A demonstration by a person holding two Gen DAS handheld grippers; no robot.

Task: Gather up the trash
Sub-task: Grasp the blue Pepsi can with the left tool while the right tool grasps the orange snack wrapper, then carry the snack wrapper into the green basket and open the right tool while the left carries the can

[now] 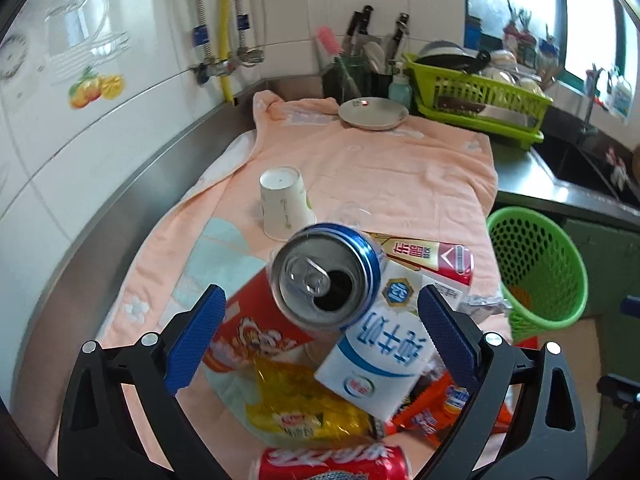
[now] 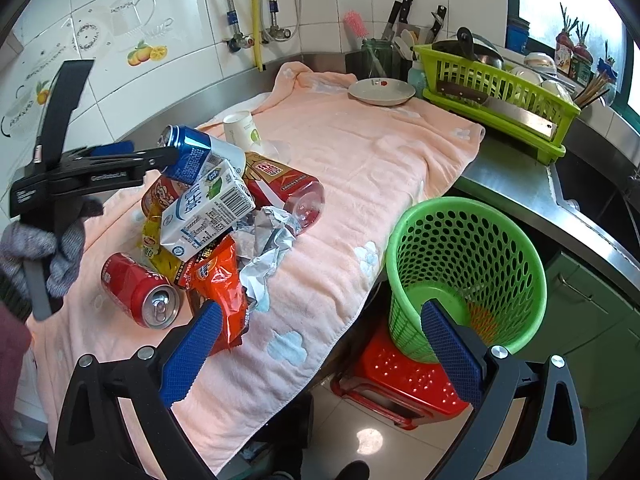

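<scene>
Peach towel (image 2: 360, 168) over steel counter (image 2: 516, 176); plate (image 2: 382, 92) at back, beside lime dish rack (image 2: 496, 96); knives (image 2: 400, 10) behind.

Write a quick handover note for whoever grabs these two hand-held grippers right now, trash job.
Left hand-held gripper: open, poised around the blue can atop the pile, not gripping.
Right hand-held gripper: open, empty, above the towel edge beside the green bin.
Left on the towel: blue can, milk carton, red can, orange wrapper, foil, red bottle, paper cup.
Bin contents unclear.
</scene>
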